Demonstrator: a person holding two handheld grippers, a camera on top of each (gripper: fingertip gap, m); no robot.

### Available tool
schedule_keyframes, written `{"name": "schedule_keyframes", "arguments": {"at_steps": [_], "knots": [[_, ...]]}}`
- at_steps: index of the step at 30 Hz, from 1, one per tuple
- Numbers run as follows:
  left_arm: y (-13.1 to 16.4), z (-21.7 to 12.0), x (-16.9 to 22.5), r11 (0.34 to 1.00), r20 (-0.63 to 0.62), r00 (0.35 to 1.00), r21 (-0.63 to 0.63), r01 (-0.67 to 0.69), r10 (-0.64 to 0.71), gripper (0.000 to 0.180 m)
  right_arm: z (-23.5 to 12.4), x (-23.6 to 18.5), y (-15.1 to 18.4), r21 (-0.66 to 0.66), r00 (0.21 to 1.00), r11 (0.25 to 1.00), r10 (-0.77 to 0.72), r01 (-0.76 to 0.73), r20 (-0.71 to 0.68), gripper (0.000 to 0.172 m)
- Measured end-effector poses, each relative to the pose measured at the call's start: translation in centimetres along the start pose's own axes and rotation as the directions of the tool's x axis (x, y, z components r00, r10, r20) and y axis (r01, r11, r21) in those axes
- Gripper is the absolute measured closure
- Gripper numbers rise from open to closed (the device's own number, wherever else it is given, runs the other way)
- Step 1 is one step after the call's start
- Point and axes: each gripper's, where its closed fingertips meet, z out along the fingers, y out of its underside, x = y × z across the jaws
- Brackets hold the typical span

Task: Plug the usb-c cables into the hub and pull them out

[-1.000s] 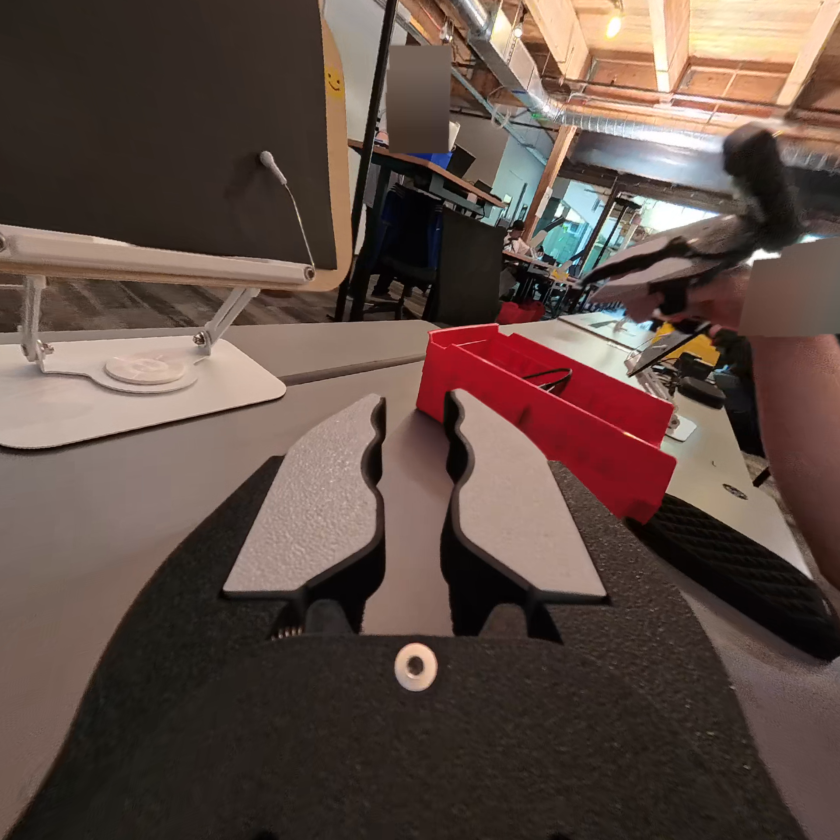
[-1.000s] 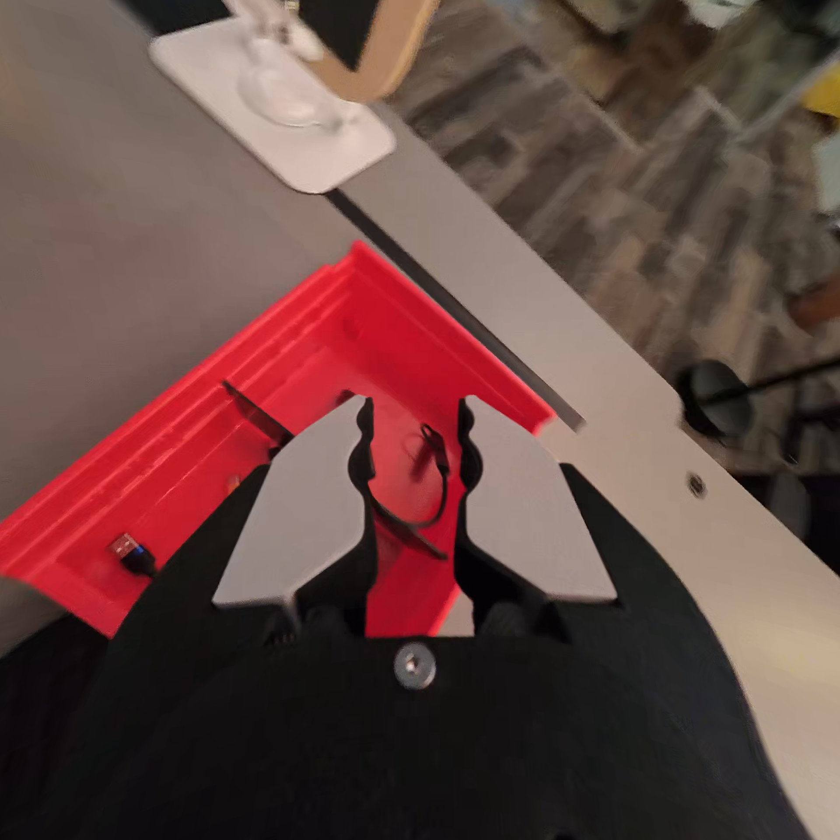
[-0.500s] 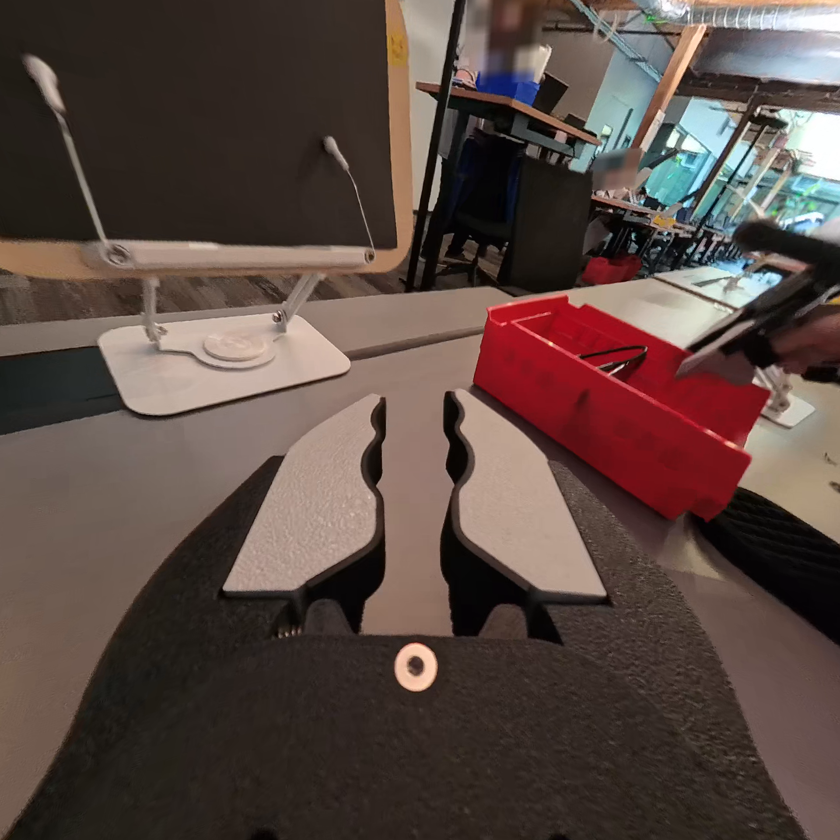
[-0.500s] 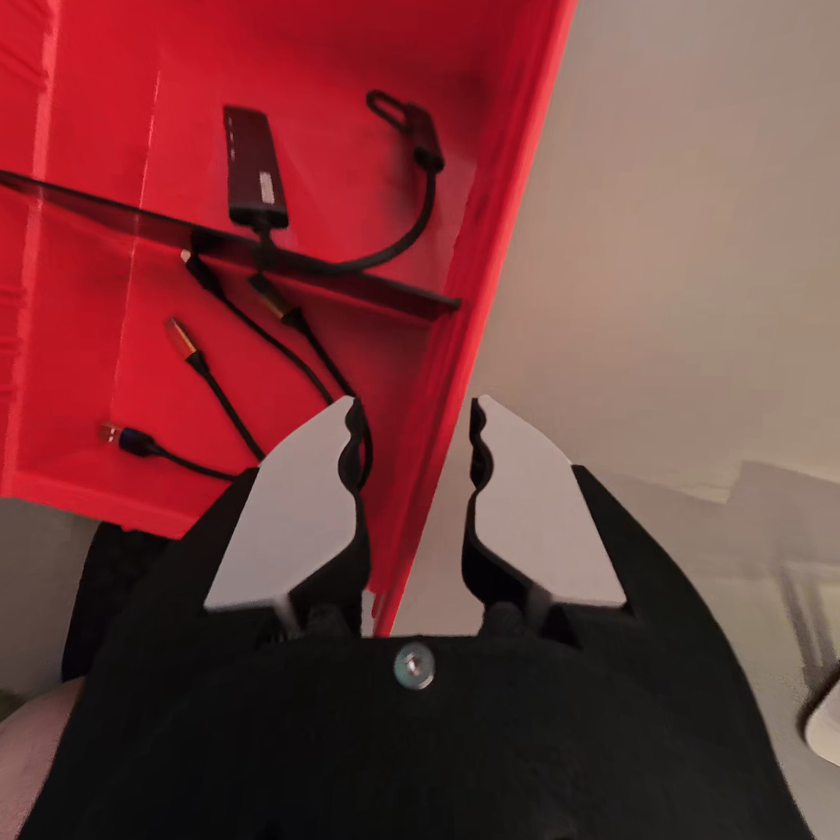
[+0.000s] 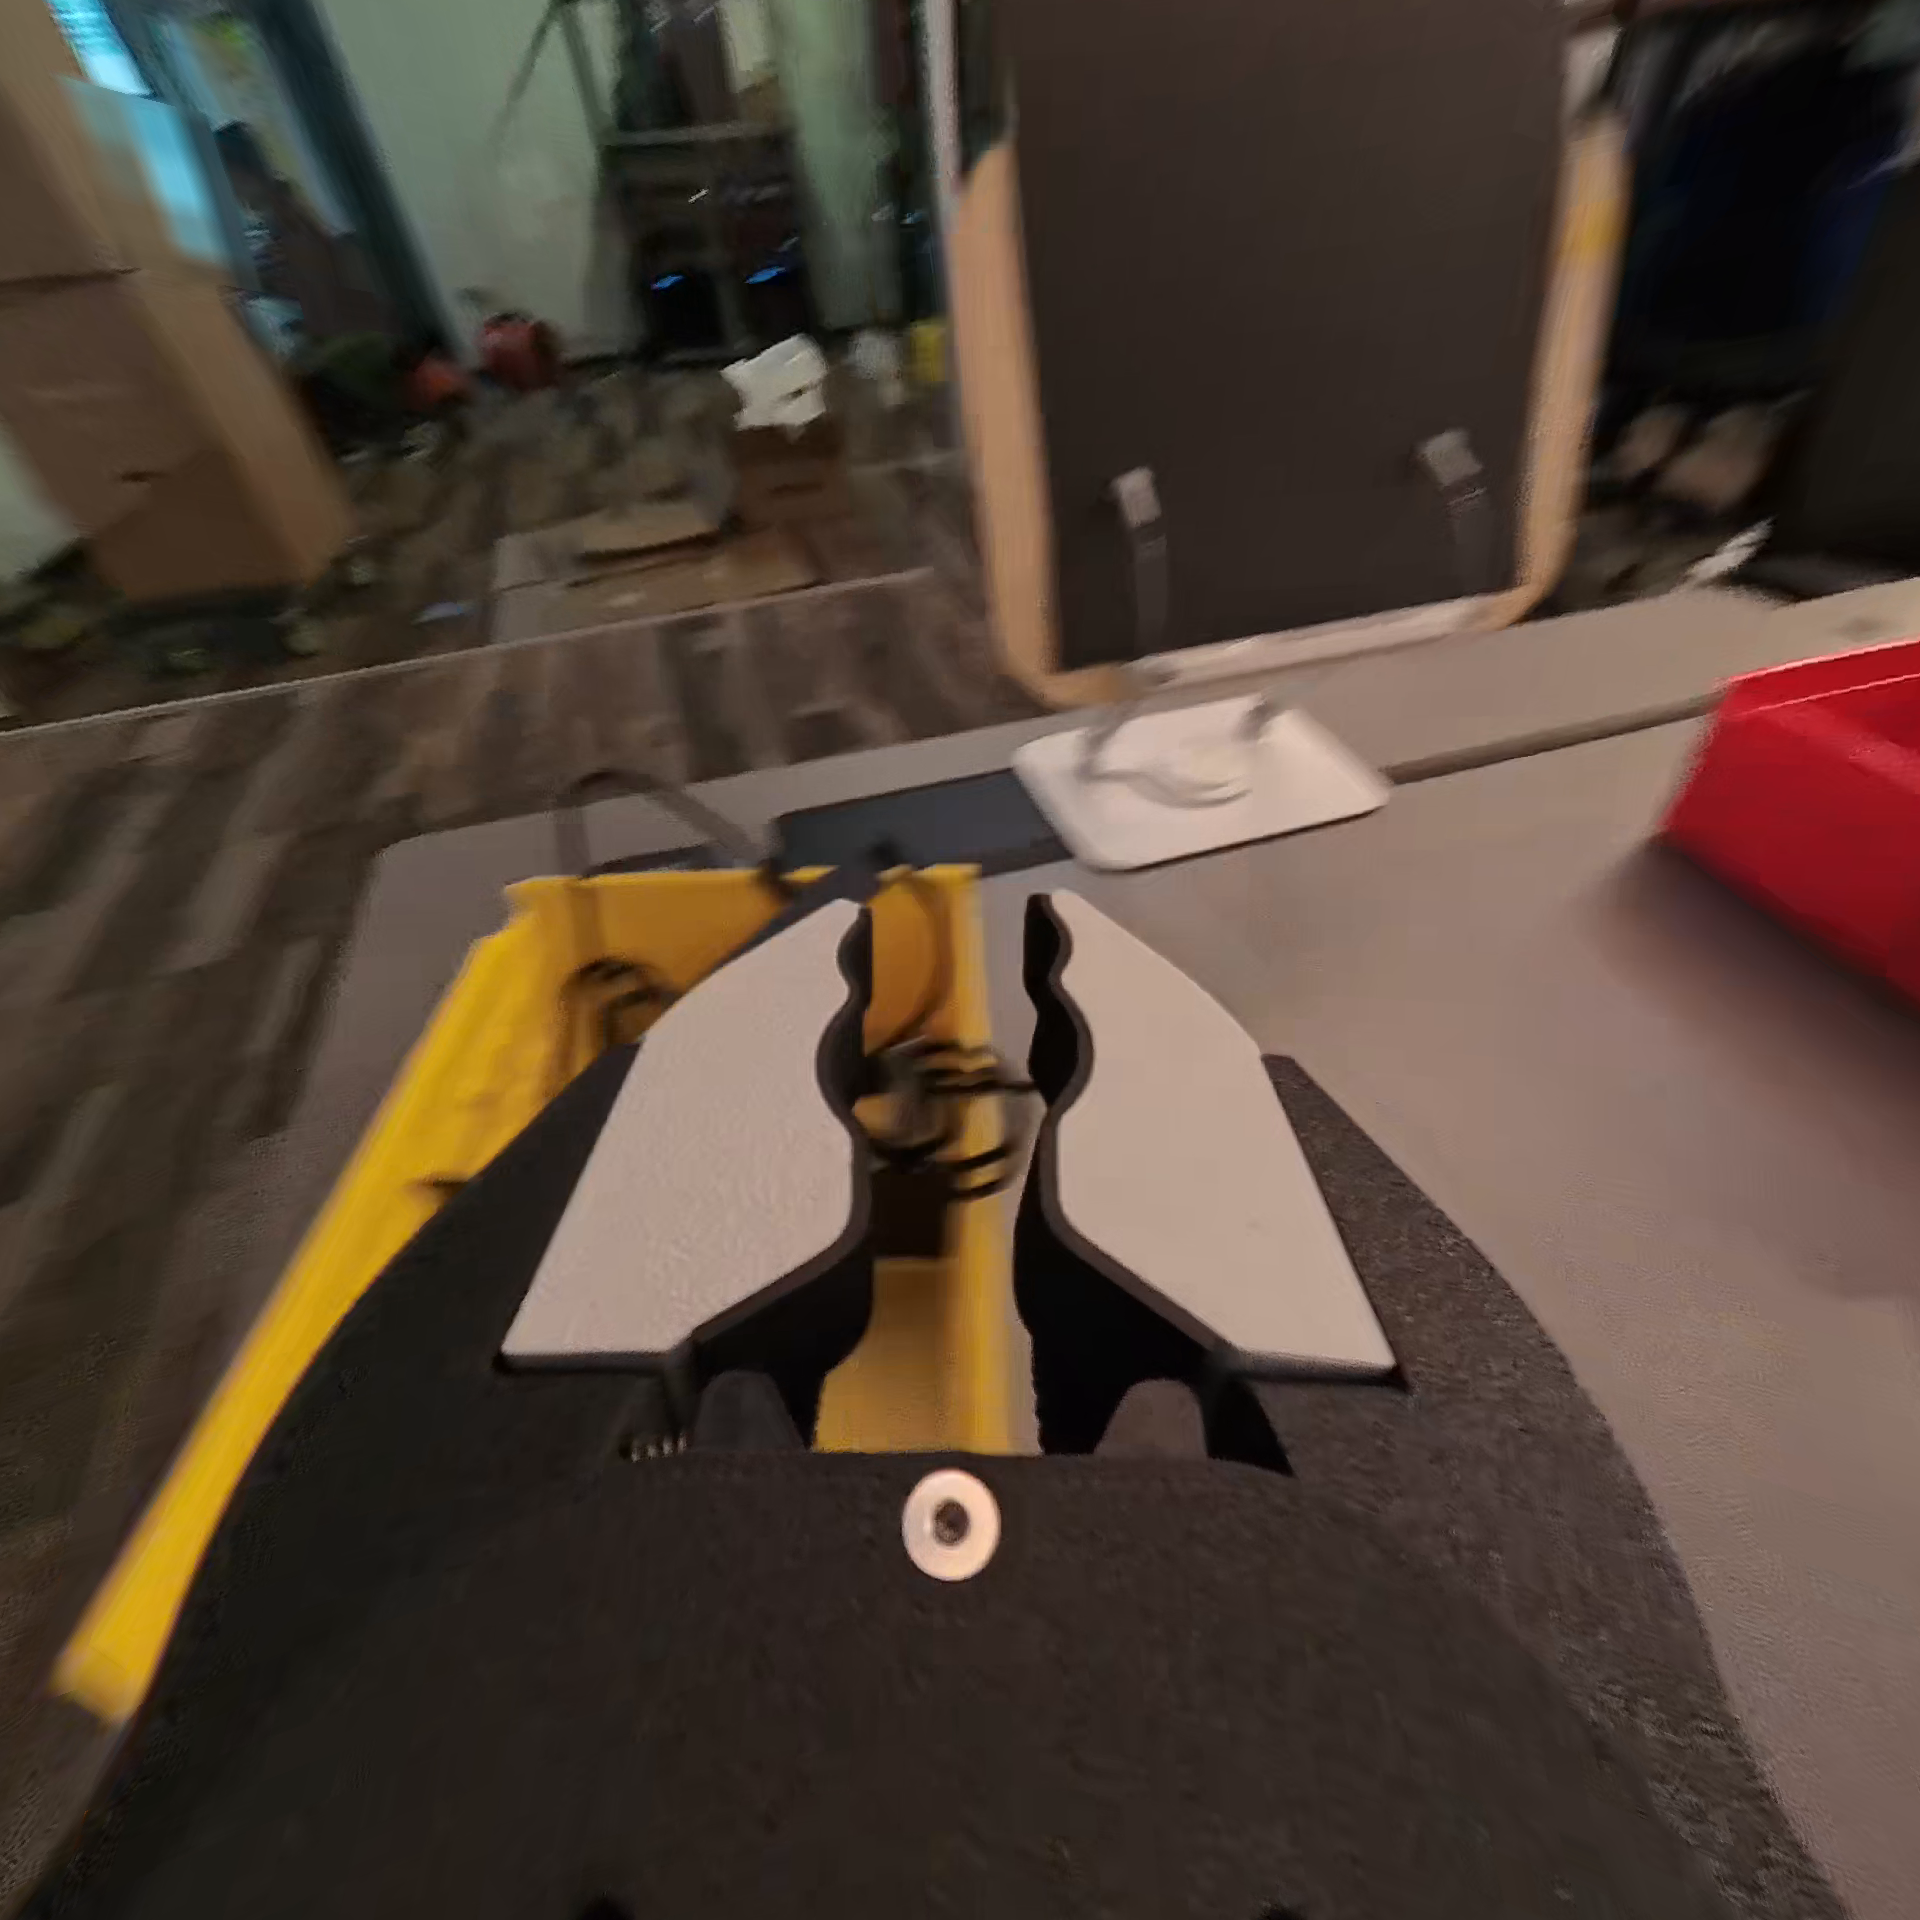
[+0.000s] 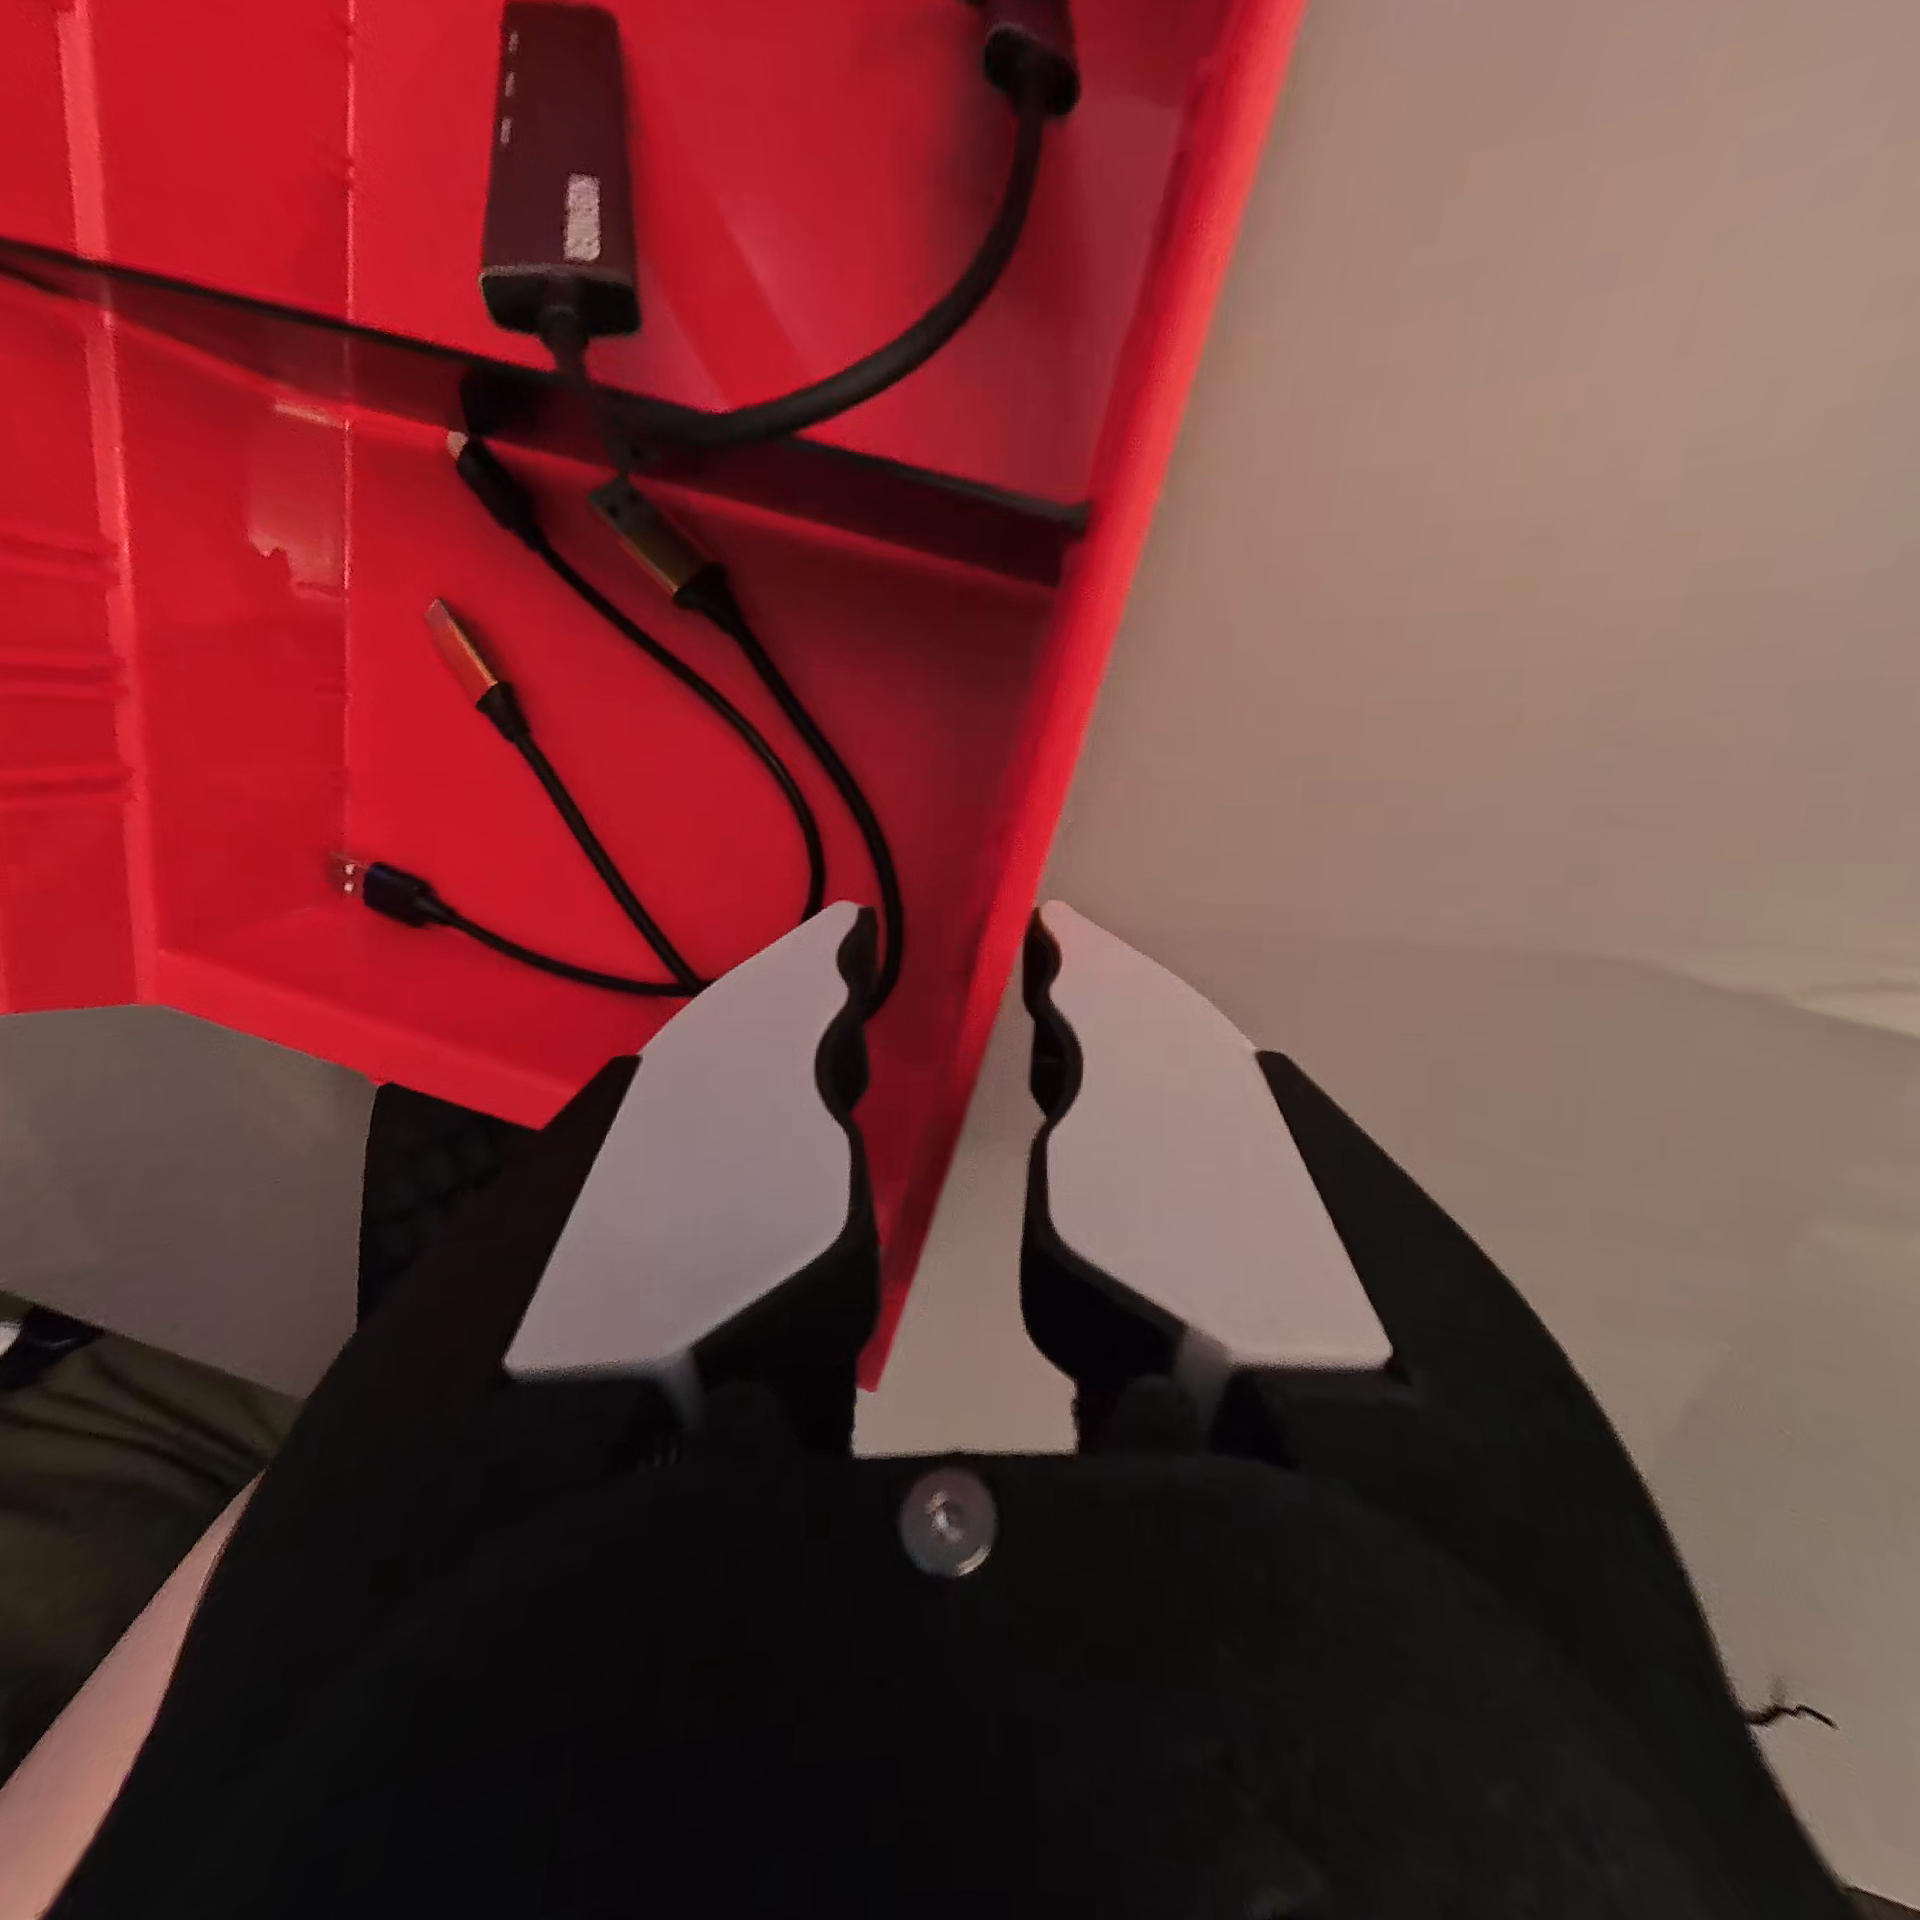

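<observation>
The left tool (image 5: 943, 914) has swung from the red bin (image 6: 1132, 436) to a yellow bin (image 5: 488, 997), spread, gripping nothing. The right tool (image 6: 945, 925), narrower than before yet parted and unladen, straddles the red bin's wall (hub (image 6: 561, 187) and cables (image 6: 790, 748) unplugged, so plugging likely hasn't begun).

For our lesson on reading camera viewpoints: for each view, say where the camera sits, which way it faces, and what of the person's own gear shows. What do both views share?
Left wrist view: behind the left tool, facing forward, low over a yellow bin; its fingers and black mount show.
Right wrist view: behind the right tool, facing down into the red bin holding the hub and cables; fingers, mount show.
Shared: red bin, grey table.
</observation>
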Motion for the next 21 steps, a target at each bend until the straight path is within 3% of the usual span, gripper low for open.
{"name": "schedule_keyframes", "arguments": {"at_steps": [3, 6, 9, 15, 18, 21], "knots": [[3.0, -0.7, -7.9, 0.991, 0.135, 0.988, -0.115, -0.063, 0.079, 0.152, -1.0, 1.1, -0.9, 0.067, 0.998, 0.997, 0.033, -0.029, -0.057, 0.142], [6.0, -0.9, -12.2, 0.973, 0.06, 0.992, -0.211, -0.095, 0.109, 0.144, -2.4, 1.8, -2.4, 0.151, 0.991, 0.988, -0.004, 0.025, -0.136, 0.134], [9.7, -1.5, -16.2, 0.918, 0.062, 0.989, -0.384, -0.098, 0.132, 0.136, -3.7, 2.0, -3.9, 0.215, 0.977, 0.975, -0.016, 0.063, -0.212, 0.129], [13.1, -1.0, -20.1, 0.869, 0.096, 0.99, -0.494, -0.044, 0.104, 0.137, -6.7, 1.3, -6.4, 0.293, 0.925, 0.939, -0.059, 0.179, -0.376, 0.124], [15.3, -0.3, -20.8, 0.841, 0.092, 0.995, -0.541, 0.025, 0.029, 0.14, -8.1, 0.3, -7.8, 0.332, 0.9, 0.913, -0.078, 0.238, -0.43, 0.124], [16.9, 0.2, -20.2, 0.809, 0.055, 0.995, -0.579, 0.096, -0.079, 0.154, -8.9, -1.2, -9.7, 0.379, 0.877, 0.869, -0.12, 0.319, -0.465, 0.124]]}}
